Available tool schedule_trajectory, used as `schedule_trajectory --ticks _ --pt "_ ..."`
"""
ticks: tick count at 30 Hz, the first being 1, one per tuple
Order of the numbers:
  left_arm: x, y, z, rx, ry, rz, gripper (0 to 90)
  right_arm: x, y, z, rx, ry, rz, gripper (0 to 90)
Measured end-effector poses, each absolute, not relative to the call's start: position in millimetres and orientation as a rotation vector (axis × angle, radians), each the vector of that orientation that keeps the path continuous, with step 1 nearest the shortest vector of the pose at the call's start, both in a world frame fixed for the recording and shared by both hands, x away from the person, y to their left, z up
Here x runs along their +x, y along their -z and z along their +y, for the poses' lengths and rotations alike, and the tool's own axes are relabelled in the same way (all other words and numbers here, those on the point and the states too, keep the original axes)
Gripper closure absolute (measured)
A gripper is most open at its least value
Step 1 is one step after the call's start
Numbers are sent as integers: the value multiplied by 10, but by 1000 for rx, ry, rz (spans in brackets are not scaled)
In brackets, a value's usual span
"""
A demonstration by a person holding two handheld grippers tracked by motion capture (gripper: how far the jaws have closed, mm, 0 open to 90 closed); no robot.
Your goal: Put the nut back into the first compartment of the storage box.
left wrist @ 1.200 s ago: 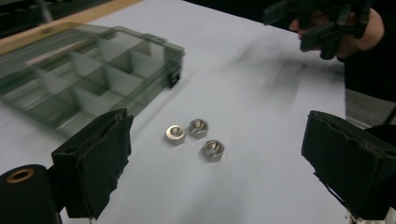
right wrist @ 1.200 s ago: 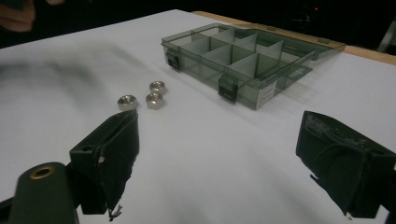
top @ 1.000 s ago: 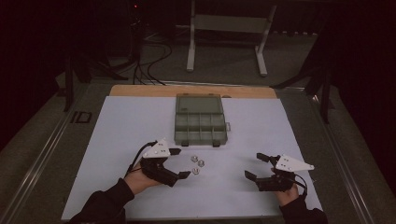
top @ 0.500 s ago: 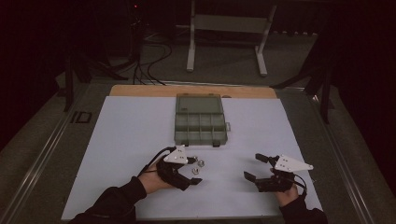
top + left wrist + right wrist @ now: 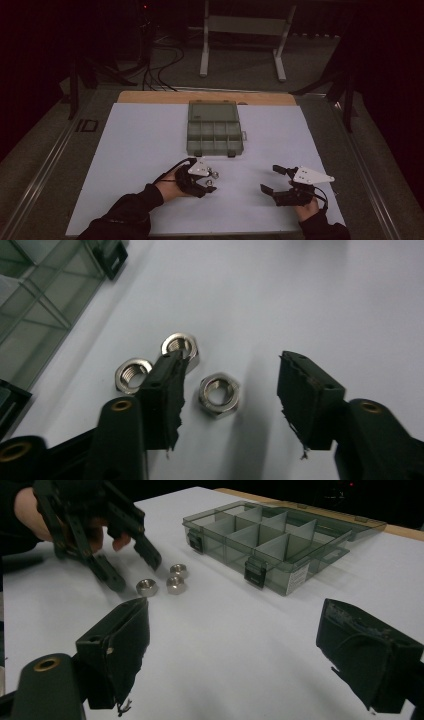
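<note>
One hex nut (image 5: 218,395) is lying flat on the white tabletop (image 5: 140,165), hole facing up, directly between the fingers (image 5: 164,390) of the left gripper (image 5: 227,390). It is sitting apart from both pads, so nothing is gripping it yet; the fingers have just been closing in around it and are standing partly open, one on each side. Lying flat like this, the nut is offering its side faces to the pads, which looks like the reason the gripper is coming at it from above.

Two more nuts (image 5: 132,374) are resting just beside it, on the far side of one finger. That finger is slotting between the chosen nut and its neighbours, apparently so that only one gets picked; its tip is overlapping the farther nut (image 5: 180,343) in the left gripper view, and I cannot tell whether it is touching.

Beyond the nuts, the compartment box (image 5: 215,127) is sitting with its lid laid back and its cells facing up, near enough to be the likely place for sorted nuts. In the right gripper view the cells are looking empty.

The right gripper (image 5: 275,180) is resting off to the side on the tabletop, fingers spread wide and holding nothing, seemingly staying clear while the left does the picking.
</note>
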State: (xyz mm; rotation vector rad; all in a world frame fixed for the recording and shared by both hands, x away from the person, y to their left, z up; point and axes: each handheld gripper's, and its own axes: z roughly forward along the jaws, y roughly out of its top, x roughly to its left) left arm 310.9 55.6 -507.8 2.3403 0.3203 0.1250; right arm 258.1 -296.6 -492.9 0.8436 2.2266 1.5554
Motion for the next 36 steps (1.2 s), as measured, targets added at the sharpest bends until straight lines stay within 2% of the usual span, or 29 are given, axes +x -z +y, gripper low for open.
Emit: schedule_trajectory --ticks 4,12,16,26,36 --pt "3149 5121 540 2350 -110 334 542 2572 4921 -2973 849 -1562 2220 138" --pt "3172 5173 527 2384 -110 326 596 2575 4924 -2976 854 -1557 2221 140" --pt "3176 5169 527 2394 -116 318 687 2578 4927 -2976 855 -1547 2220 140" --pt "3140 5095 527 2417 -98 305 699 2577 4920 -2989 866 -1561 2210 141" --pt "3102 4632 652 2338 -131 349 699 2562 4900 -2990 849 -1578 2193 141"
